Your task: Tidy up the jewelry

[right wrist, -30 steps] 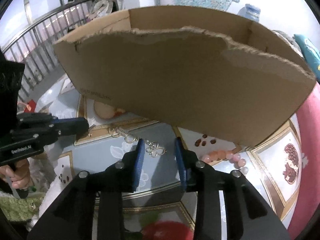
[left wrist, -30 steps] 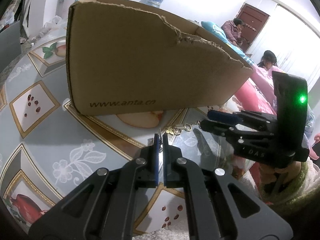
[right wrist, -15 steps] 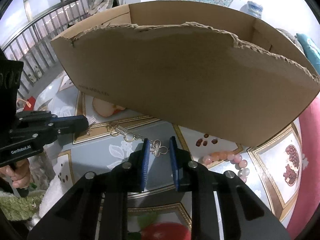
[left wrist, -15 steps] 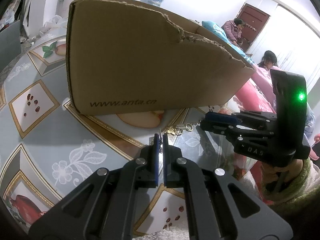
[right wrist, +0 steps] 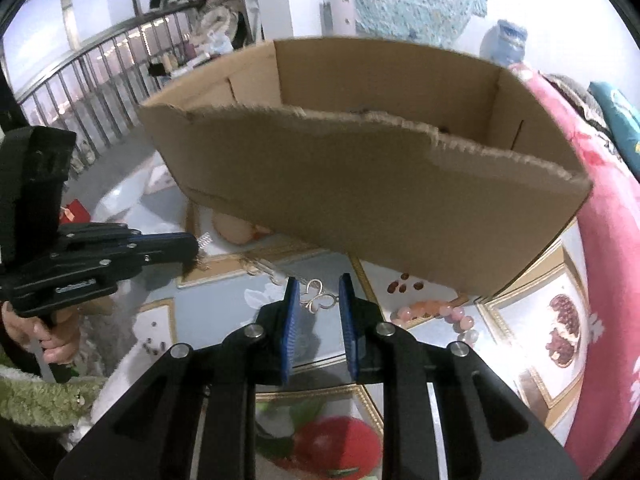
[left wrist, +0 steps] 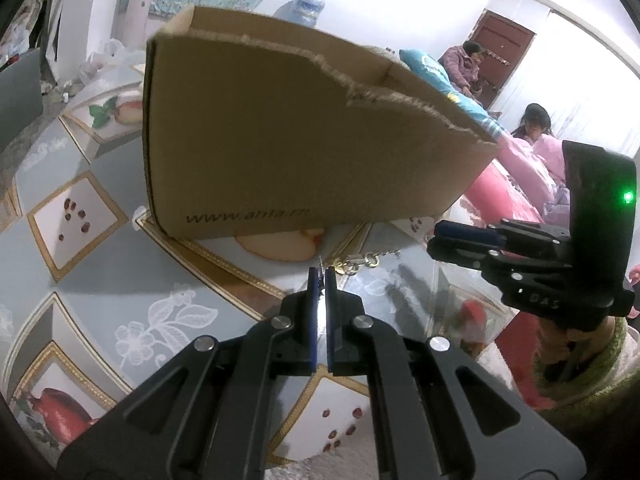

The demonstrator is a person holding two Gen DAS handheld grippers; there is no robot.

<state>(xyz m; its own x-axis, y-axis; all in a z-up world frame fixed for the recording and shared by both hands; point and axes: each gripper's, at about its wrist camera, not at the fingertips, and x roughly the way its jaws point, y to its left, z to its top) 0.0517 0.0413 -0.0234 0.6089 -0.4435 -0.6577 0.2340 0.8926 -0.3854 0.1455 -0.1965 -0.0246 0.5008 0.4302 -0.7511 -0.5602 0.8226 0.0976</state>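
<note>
Your left gripper (left wrist: 319, 276) has its jaws nearly together, with only a thin slit between the blue pads, and a fine metal end of the chain (left wrist: 362, 259) is pinched in that slit. From the right wrist view, the same gripper (right wrist: 194, 245) shows a small coiled bit of the chain sticking out at its tip. The chain (right wrist: 276, 272) runs from there across the bench (right wrist: 224, 292) toward your right gripper (right wrist: 319, 294).

Your right gripper has its jaws partly open, and the chain's butterfly-shaped loop (right wrist: 318, 300) sits between the 2 pads. I cannot tell whether either pad touches it. In the left wrist view, that gripper (left wrist: 434, 240) is seen side-on just right of the chain.

The box (right wrist: 360, 184) stands on the bench just behind the chain, with a torn top edge and an open top. A bead bracelet (right wrist: 436, 312) of pink and pale beads lies on the bench to the right of your right gripper, near the box's lower edge. The bench is covered with a fruit-patterned cloth.
</note>
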